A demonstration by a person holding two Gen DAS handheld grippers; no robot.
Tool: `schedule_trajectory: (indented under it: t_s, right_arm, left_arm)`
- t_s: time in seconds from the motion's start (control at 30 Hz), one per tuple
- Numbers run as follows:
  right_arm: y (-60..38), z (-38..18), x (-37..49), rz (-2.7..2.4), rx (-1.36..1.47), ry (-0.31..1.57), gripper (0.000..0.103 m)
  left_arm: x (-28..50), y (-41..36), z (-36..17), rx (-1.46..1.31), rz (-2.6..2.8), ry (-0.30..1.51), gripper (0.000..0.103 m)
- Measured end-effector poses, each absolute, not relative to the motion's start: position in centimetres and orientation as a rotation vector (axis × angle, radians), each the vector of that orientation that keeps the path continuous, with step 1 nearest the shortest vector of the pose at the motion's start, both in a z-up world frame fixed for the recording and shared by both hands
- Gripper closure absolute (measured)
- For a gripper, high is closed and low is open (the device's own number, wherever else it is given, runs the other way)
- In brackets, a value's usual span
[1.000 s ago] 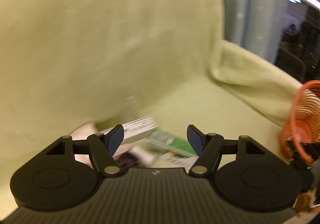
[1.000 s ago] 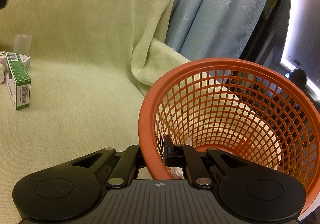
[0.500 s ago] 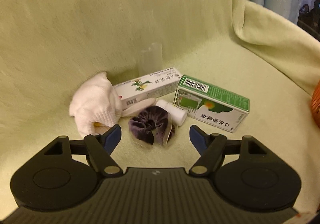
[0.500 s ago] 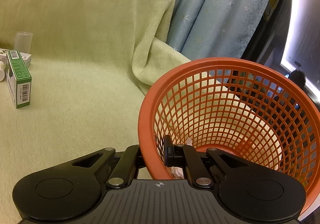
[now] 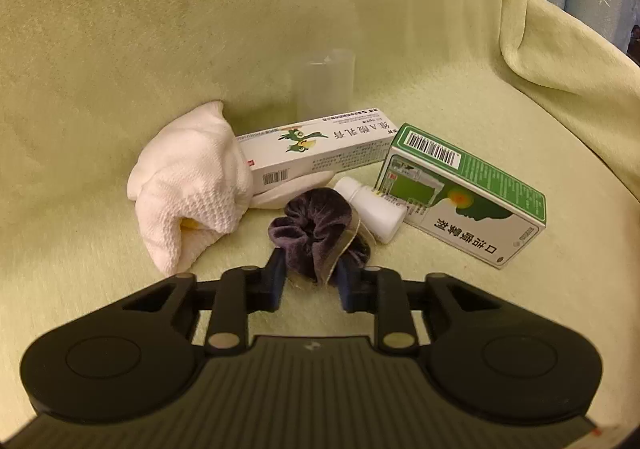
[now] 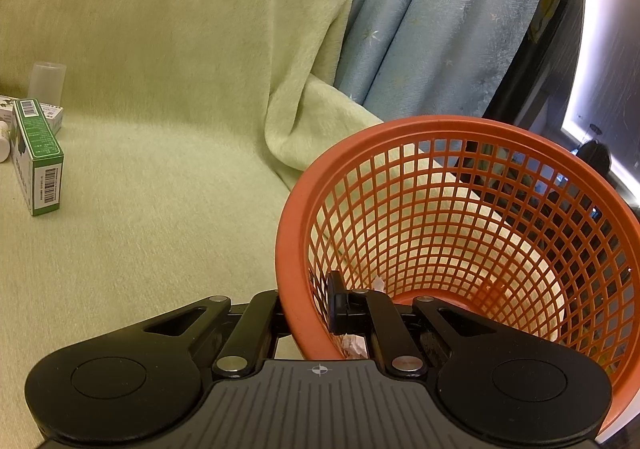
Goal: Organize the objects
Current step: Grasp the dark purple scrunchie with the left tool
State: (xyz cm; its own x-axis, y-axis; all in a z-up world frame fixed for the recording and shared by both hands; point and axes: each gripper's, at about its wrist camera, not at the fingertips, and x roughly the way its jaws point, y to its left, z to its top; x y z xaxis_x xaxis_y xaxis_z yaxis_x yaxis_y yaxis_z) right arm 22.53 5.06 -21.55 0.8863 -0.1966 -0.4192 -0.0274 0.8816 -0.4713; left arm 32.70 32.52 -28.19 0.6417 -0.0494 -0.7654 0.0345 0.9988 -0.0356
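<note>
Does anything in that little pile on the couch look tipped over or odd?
Yes. The small white bottle lies on its side against the green box, and the white cloth sits crumpled in a heap. The clear cup stands upright.

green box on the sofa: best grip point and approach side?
Grip the green box across its two broad faces at the barcoded top edge, coming from above. It stands on a long narrow side, leaning slightly, so the top edge is free. Favour the right end: the white bottle rests against its front face at the left. The left gripper is shut on the purple scrunchie.
</note>
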Motion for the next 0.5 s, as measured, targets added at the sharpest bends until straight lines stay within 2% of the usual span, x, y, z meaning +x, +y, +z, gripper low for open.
schedule_trajectory:
  t_s: [0.1, 0.5]
  right_arm:
    - [5.1, -21.6, 22.5, -0.091, -0.488, 0.478, 0.100]
    - [5.1, -21.6, 22.6, -0.091, -0.489, 0.478, 0.100]
  left_arm:
    - [32.4, 32.4, -28.0, -0.015, -0.046, 0.877, 0.088]
    - [30.0, 29.4, -23.9, 0.010, -0.095, 0.849, 0.088]
